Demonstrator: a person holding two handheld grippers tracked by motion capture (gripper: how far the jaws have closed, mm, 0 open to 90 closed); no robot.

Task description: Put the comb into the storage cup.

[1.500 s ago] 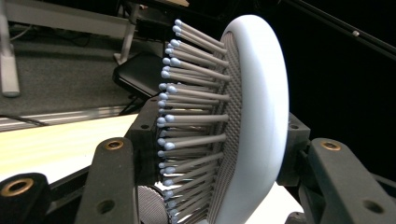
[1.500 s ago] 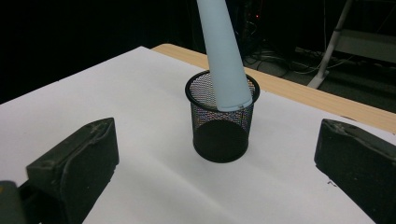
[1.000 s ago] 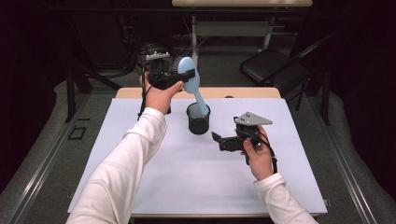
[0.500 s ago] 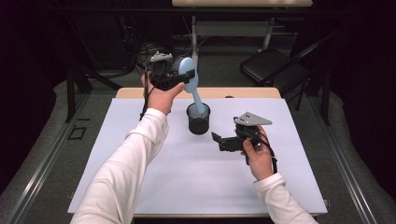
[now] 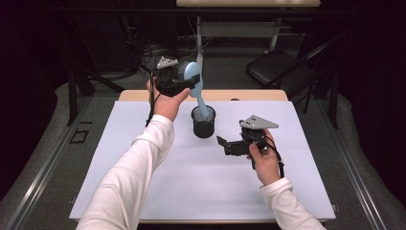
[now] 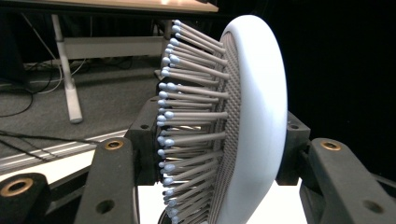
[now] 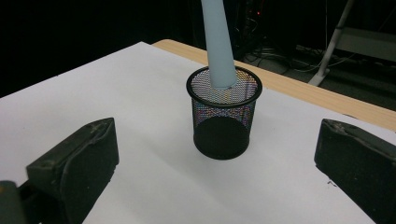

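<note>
Your left claw [image 5: 184,85] grips the hairbrush [image 5: 195,84] by its head, handle slanting down into the mesh cup [image 5: 203,123]. Your right claw [image 5: 225,143] stands open.

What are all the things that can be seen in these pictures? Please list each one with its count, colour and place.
Hairbrush: one, light blue with grey bristles, head clamped in the left gripper, handle end inside the cup.
Mesh cup: one, black, upright on the white cover, far middle.
Table: one, wooden, under a white cover.
Folding chair: one, black, on the floor behind the table at the right.
Second table: one, light top, far back.
Left gripper: one, black, raised, jaws shut on the brush head.
Right gripper: one, black, low over the cover, jaws open towards the cup.
Sleeves: two, white.
</note>
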